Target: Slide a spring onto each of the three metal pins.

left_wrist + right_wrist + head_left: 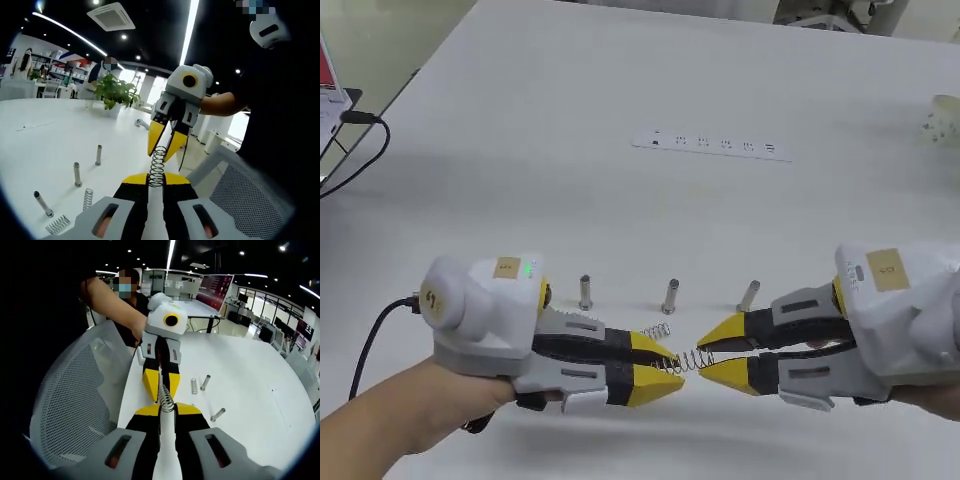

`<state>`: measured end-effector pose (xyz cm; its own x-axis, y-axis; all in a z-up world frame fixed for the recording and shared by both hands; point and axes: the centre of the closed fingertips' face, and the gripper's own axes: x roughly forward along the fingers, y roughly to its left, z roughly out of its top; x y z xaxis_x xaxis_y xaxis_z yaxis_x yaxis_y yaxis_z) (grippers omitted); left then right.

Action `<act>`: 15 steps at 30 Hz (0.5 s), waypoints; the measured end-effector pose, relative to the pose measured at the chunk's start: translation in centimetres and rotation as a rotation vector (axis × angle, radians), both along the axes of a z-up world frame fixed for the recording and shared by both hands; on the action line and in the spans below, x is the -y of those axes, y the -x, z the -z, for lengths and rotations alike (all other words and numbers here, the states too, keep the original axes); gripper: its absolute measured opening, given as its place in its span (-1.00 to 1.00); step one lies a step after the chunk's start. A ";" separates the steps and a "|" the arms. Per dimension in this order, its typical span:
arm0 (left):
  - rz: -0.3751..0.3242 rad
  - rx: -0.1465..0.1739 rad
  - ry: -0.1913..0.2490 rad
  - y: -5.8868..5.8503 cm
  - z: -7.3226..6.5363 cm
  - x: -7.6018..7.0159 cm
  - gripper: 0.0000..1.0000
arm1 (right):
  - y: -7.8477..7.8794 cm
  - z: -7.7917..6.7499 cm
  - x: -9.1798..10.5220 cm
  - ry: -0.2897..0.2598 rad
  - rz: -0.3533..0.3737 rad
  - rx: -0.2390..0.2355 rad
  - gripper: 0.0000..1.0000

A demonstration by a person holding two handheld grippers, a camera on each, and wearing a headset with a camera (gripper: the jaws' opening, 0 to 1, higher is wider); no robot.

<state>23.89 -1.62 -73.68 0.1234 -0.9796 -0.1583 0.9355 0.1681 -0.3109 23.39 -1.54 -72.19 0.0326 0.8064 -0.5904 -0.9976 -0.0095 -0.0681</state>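
Observation:
Three short metal pins [585, 292] [671, 295] [748, 295] stand in a row on the white table [620, 80]; none carries a spring. My left gripper [672, 369] is shut on one end of a small spring [686, 361] held just above the table. My right gripper [702, 357] faces it tip to tip, its fingers a little apart and closed on the spring's other end. In the left gripper view the spring [157, 166] rises from my jaws into the right gripper [162, 150]. Loose springs [658, 330] [88, 198] [57, 224] lie near the pins [77, 174].
A white power strip [712, 145] lies across the table beyond the pins. A black cable [360, 150] curls at the far left edge. A white mesh chair [80, 390] stands beside the table, close to the person.

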 end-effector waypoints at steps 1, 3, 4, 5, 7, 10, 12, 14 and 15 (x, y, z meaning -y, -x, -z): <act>0.002 0.000 0.000 0.0 0.0 0.0 -0.96 | 0.1 0.0 0.0 0.001 -0.004 0.000 -0.86; 0.008 0.007 -0.009 0.2 0.1 0.1 -0.96 | 0.2 0.1 0.0 0.016 -0.016 0.010 -0.86; 0.020 0.019 -0.022 0.4 0.3 0.2 -0.96 | 0.4 0.2 0.0 0.026 -0.031 0.020 -0.86; 0.019 0.020 -0.024 0.5 0.3 0.2 -0.96 | 0.5 0.3 0.0 0.037 -0.038 0.025 -0.86; 0.024 0.044 -0.046 0.6 0.6 0.2 -0.95 | 0.6 0.3 0.0 0.048 -0.051 0.040 -0.86; 0.032 0.060 -0.072 0.8 0.9 0.3 -0.96 | 0.8 0.3 -0.2 0.053 -0.062 0.043 -0.86; 0.030 0.063 -0.074 0.8 0.9 0.2 -0.96 | 0.8 0.4 -0.2 0.058 -0.064 0.047 -0.86; 0.023 0.068 -0.077 0.7 0.9 0.1 -0.96 | 0.8 0.2 -0.4 0.053 -0.060 0.042 -0.85; 0.023 0.070 -0.076 0.7 0.8 0.1 -0.96 | 0.8 0.1 -0.4 0.050 -0.059 0.040 -0.85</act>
<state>23.16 -1.75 -74.53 0.1139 -0.9678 -0.2245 0.9583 0.1666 -0.2320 22.56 -1.09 -72.28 0.0100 0.7772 -0.6292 -0.9917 -0.0727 -0.1056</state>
